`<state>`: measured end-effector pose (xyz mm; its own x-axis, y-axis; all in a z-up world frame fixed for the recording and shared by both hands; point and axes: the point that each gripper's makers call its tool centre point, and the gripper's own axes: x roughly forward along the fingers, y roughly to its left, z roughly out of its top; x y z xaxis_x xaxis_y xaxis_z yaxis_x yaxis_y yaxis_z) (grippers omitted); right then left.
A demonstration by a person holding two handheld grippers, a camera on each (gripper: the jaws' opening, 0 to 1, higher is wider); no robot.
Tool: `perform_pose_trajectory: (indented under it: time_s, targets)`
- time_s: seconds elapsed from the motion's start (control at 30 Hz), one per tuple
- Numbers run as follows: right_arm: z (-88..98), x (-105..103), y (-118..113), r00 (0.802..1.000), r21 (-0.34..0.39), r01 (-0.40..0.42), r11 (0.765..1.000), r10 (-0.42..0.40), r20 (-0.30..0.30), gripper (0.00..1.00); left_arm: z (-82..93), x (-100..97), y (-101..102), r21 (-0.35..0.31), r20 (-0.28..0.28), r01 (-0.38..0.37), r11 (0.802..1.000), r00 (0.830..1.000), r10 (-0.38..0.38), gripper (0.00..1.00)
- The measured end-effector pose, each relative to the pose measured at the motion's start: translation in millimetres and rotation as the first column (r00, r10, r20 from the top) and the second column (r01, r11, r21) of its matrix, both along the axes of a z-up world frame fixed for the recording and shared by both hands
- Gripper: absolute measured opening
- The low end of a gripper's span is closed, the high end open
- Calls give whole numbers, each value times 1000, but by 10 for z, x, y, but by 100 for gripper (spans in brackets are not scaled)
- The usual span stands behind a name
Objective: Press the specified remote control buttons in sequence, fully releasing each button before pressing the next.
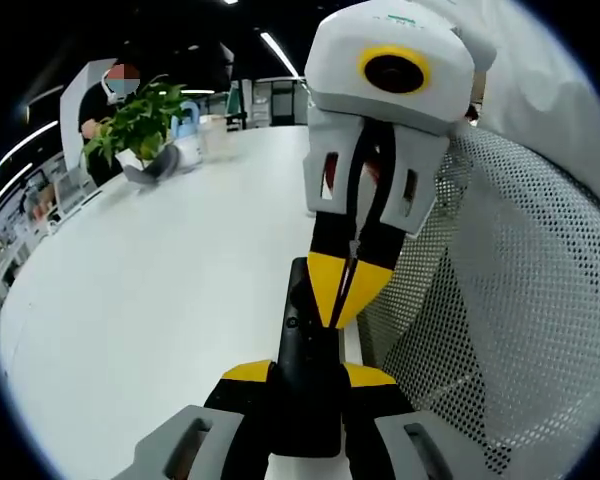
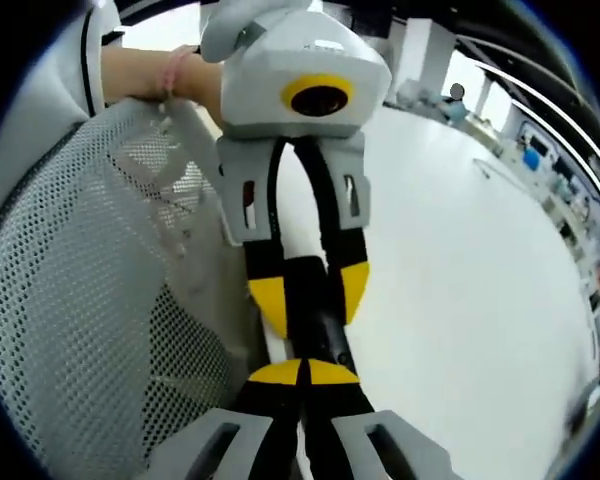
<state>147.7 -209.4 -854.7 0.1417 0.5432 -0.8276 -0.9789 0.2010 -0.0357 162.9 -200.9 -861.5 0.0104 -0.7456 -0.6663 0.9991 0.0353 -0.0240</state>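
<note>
The black remote control [image 1: 308, 385] is seen in the left gripper view, gripped between the yellow-tipped fingers [image 1: 248, 373] of the left gripper [image 1: 307, 376]. These fingers are set apart only by the width of the remote, one on each long side of it, so they are clenched on its body. The remote is held above the near edge of the white table [image 1: 160, 290], its far end pointing away from the camera.

The right gripper [image 1: 348, 295] is seen coming down from above onto the remote. Its two yellow fingers are drawn together into a single point, with no gap seen between them, and that point is laid on the upper face of the remote, beyond the left gripper's fingers. Which button lies under the point cannot be told.

In the right gripper view the same meeting is seen from the other side. The right gripper [image 2: 303, 373] has its fingers [image 2: 276, 372] closed against each other at the bottom of the view, with nothing held between them. Just beyond them the left gripper [image 2: 310, 290] is seen with the remote [image 2: 315, 320] between its yellow tips.

A white mesh chair back [image 1: 500, 300] stands just beside the remote, off the table edge. A potted green plant [image 1: 140, 120] stands on the table well beyond the remote.
</note>
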Motion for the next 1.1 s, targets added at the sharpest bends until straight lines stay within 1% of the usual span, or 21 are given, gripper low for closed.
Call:
perform_pose_trajectory:
  time_s: [0.07,0.1,0.2,0.3,0.37,0.47,0.53,0.57,0.63,0.87,0.93,1.03,1.1]
  targets:
    - [4,-2,4,999,18,38,999,-37,-35,0,-1,1,-1,-3,-4,-3,1000,1000,3,25]
    - [11,17,-11,998,21,54,998,-53,-43,0,-1,1,-1,-3,-5,-3,1000,1000,3,25]
    - [16,81,-71,997,11,71,997,-71,-24,0,-2,0,0,-3,-3,-2,1000,1000,2,25]
    - [27,131,-86,995,23,96,995,-95,-33,0,-1,0,1,-2,-3,0,1000,1000,0,25]
    - [27,136,-67,994,28,98,995,-97,-44,0,3,0,0,-2,-2,0,1000,1000,0,25]
    - [34,130,-22,996,27,79,996,-78,-39,0,-2,0,-1,0,1,1,1000,1000,-1,25]
    - [4,114,0,998,12,55,998,-55,-40,0,0,-1,-2,0,1,0,1000,1000,0,25]
    - [10,134,-8,1000,-8,25,1000,-25,-14,0,2,-1,-2,0,1,1,1000,1000,-1,25]
    - [8,120,-7,1000,-34,-7,999,7,2,0,-2,2,-1,1,2,1,1000,1000,-1,25]
    - [1,142,-7,1000,-57,-5,998,3,-24,0,0,4,-4,3,5,4,1000,1000,-4,25]
    - [1,139,-11,1000,-65,-12,998,11,-21,0,2,4,-6,4,5,4,1000,1000,-4,25]
    - [-6,134,-9,999,-87,-40,995,40,-2,0,2,6,-7,5,6,4,1000,1000,-4,25]
    - [-12,143,-14,995,-116,-90,989,95,37,0,2,7,-8,5,6,3,1000,1000,-3,25]
